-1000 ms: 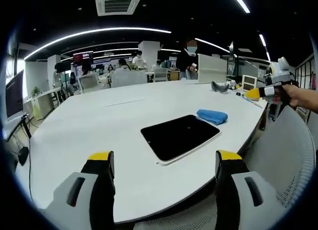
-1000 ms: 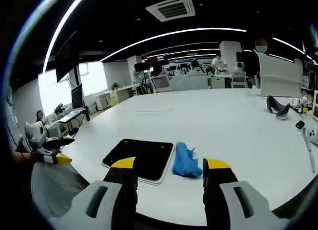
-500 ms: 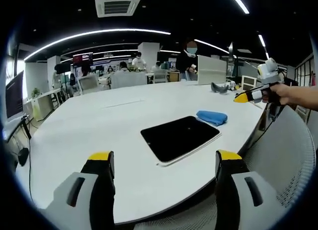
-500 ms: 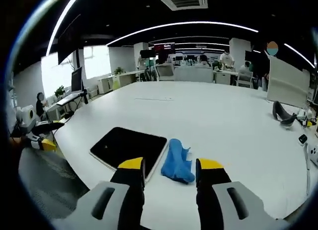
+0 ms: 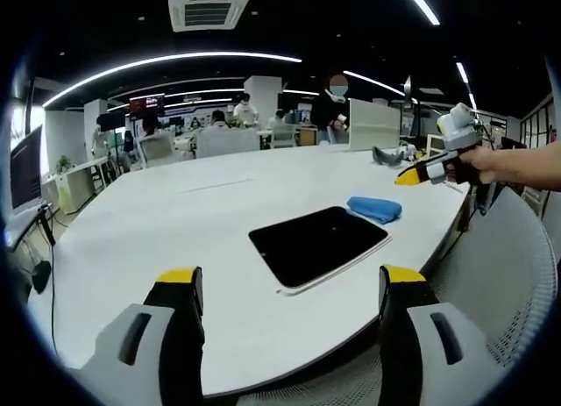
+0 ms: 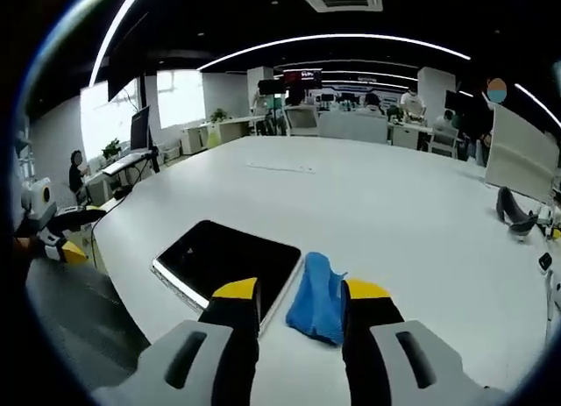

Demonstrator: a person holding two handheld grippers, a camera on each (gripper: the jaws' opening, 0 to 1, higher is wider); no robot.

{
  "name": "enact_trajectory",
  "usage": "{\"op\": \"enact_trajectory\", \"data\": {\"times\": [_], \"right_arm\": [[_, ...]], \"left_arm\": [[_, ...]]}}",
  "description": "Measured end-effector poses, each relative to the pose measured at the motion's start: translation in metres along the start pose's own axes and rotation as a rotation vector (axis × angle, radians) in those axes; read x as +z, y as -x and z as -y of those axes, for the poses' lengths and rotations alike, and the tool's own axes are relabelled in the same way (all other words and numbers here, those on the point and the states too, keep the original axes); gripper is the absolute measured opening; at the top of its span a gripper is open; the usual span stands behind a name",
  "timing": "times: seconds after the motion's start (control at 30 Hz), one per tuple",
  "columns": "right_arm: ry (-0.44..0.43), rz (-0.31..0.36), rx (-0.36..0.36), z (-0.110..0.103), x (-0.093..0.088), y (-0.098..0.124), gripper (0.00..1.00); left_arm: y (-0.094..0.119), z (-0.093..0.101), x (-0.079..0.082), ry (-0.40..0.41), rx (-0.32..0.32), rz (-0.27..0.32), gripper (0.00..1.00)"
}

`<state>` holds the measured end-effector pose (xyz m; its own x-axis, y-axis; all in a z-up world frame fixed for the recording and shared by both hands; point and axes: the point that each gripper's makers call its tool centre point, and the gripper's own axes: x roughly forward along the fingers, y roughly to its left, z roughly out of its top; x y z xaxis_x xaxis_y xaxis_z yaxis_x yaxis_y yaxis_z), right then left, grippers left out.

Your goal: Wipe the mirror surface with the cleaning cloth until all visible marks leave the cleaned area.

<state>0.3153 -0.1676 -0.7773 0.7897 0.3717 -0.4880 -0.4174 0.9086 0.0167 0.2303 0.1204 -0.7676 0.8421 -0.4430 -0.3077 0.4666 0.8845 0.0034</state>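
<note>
No text, label, brand or number can be read anywhere.

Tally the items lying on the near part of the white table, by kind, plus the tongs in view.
Mirror: 1
Blue cleaning cloth: 1
Tongs: 2, the left tongs and the right tongs
Total: 4

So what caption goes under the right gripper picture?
Right gripper with open jaws above the blue cloth, beside the dark mirror on a white table.
</note>
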Motion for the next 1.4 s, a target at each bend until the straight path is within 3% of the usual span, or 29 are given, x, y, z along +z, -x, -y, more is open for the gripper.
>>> {"op": "enact_trajectory", "data": {"times": [0.33,0.47,0.73,0.83,1.13,1.27,1.4], "right_arm": [[0.038,-0.064,0.008,0.01,-0.008,-0.024,0.29],[0.051,-0.099,0.004,0.014,-0.017,-0.033,0.33],[0.088,-0.15,0.001,0.019,-0.032,-0.05,0.26],[0.112,-0.138,-0.001,0.019,-0.031,-0.054,0.22],[0.116,-0.181,0.004,0.02,-0.042,-0.07,0.17],[0.075,-0.187,0.0,0.02,-0.05,-0.074,0.17],[0.1,-0.214,0.009,0.018,-0.056,-0.075,0.13]], "left_arm": [[0.0,0.001,0.0,-0.001,-0.005,-0.006,0.82],[0.0,0.001,-0.001,0.0,-0.005,-0.009,0.82],[-0.001,0.001,-0.001,-0.001,-0.01,-0.009,0.79],[-0.001,0.0,0.0,-0.005,-0.004,-0.004,0.8],[-0.002,0.001,0.0,-0.006,-0.007,-0.008,0.8],[-0.002,0.0,0.0,-0.006,-0.009,-0.009,0.8],[-0.001,-0.002,0.002,-0.013,0.004,0.003,0.83]]}}
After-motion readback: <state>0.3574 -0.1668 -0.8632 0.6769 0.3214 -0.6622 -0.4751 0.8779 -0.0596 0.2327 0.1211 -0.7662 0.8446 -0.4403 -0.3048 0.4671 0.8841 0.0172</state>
